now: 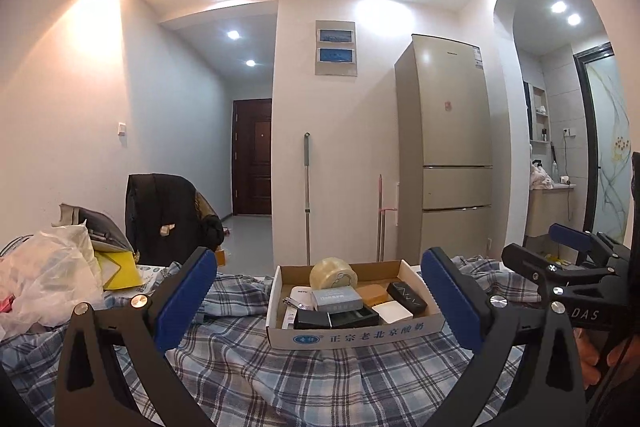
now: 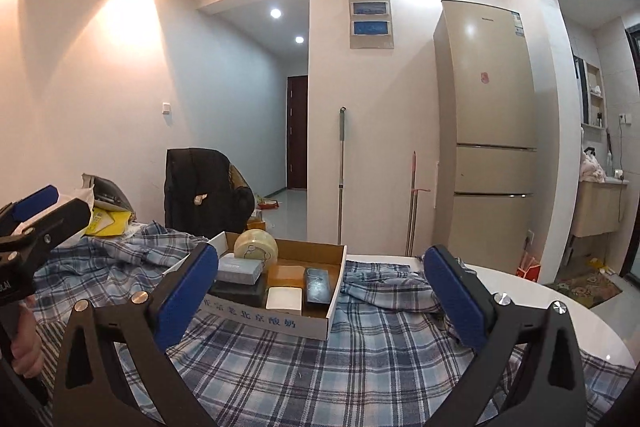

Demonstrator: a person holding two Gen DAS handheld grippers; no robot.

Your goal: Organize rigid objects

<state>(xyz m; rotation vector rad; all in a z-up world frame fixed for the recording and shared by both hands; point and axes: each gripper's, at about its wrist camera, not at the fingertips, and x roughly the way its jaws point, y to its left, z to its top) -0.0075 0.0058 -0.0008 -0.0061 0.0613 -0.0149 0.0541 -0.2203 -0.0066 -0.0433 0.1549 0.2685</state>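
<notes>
While both tools hang short of the work, the left wrist view puts the cardboard box (image 1: pixel 354 337) dead ahead of the left gripper (image 1: pixel 320 303), framed between its two blue pads, jaws spread wide with nothing between them. Box sits on the plaid cloth (image 1: pixel 248 367), long side facing this camera, printed front wall square on. Inside: tape roll (image 1: pixel 334 273) at the back, grey box (image 1: pixel 336 299), tan block (image 1: pixel 372 293), white block (image 1: pixel 392 311), dark case (image 1: pixel 406 298). Right gripper (image 1: pixel 560 259) shows at the frame's right edge, beside and apart from the box. From the right wrist view, the right gripper (image 2: pixel 320 291) is likewise fully spread and empty; the box (image 2: pixel 276 319) lies ahead and left of centre, one corner turned toward this camera, its near-left part hidden behind the left pad. White tabletop (image 2: pixel 532 303) bare to the right. Judgement: the left gripper is the more squarely aligned; the right must swing left to reach in.
</notes>
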